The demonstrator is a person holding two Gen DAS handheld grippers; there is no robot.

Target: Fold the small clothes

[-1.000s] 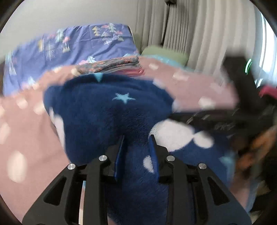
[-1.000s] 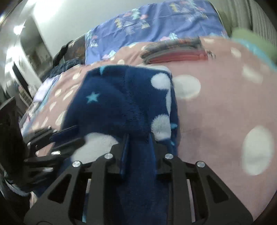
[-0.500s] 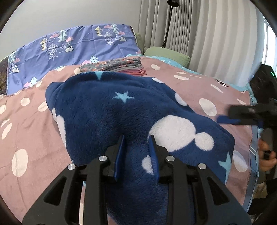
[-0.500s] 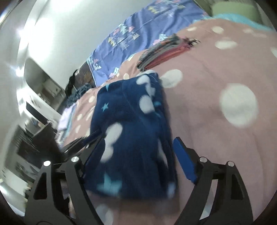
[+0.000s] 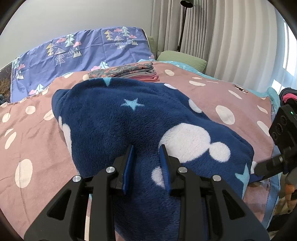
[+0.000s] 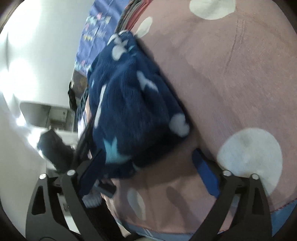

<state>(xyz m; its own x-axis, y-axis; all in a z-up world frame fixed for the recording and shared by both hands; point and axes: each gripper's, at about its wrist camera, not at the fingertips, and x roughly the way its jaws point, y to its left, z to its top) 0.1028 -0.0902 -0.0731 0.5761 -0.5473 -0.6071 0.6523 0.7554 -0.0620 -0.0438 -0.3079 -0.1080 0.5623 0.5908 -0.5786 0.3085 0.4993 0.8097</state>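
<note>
Two grippers noted: left gripper [image 5: 145,163] clamped on fleece garment [image 5: 118,118], right gripper [image 6: 146,174] just opened, empty; smooth fold before release.

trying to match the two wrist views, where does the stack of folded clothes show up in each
Left wrist view: the stack of folded clothes lies upper centre on the pink dotted blanket, just beyond the far edge of the navy fleece garment.
Right wrist view: the stack is only a tilted, blurred sliver at the top edge, left of centre.
Shared landmark: the navy fleece garment, whose far end points at the stack.
</note>
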